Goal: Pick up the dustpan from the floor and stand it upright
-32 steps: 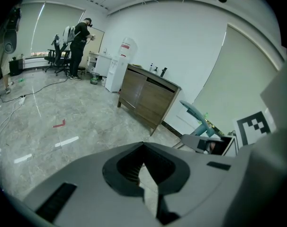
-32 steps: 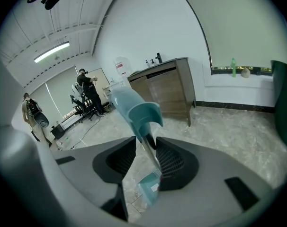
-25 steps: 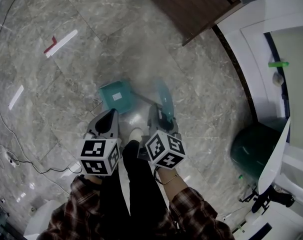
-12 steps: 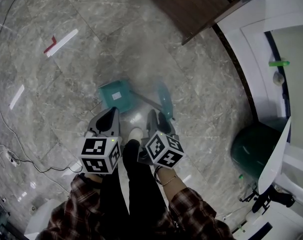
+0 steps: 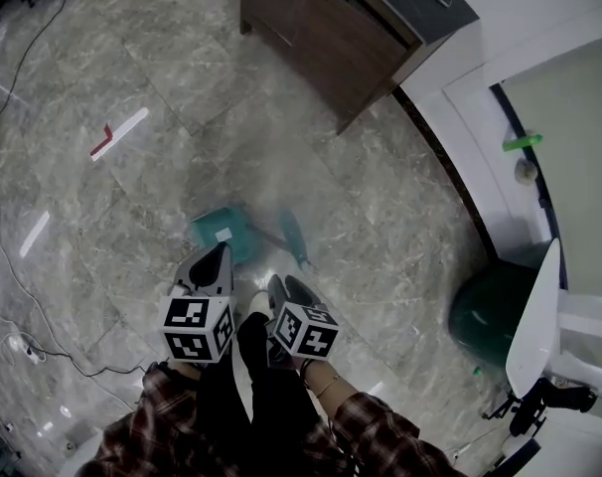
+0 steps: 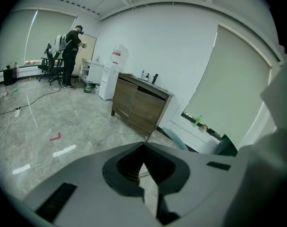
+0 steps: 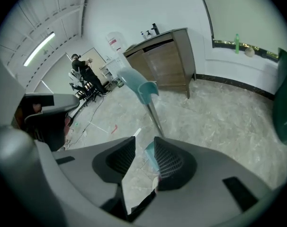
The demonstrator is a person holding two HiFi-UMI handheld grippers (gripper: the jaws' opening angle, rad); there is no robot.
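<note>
The teal dustpan [image 5: 222,232] rests on the marble floor just ahead of both grippers, its pan to the left and its teal handle [image 5: 294,235] blurred to the right. In the right gripper view the handle [image 7: 139,88] tops a metal rod [image 7: 155,117] that runs down behind the jaws. My right gripper [image 5: 279,284] sits short of the handle, jaws apart [image 7: 143,148], with only a sliver of teal beside one pad and floor showing through the gap. My left gripper [image 5: 220,249] hangs over the pan's near edge, its tips meeting [image 6: 143,148] with nothing between them.
A brown wooden cabinet [image 5: 331,38] stands at the back against the white wall. A dark green bin [image 5: 490,311] sits at the right by a white door. Cables [image 5: 23,296] trail along the left floor near tape marks [image 5: 117,135]. A person [image 6: 72,56] stands far off.
My right gripper has drawn back from the dustpan's handle toward my body. The left gripper has lifted a little. The head view has tipped up, showing more of the cabinet.
</note>
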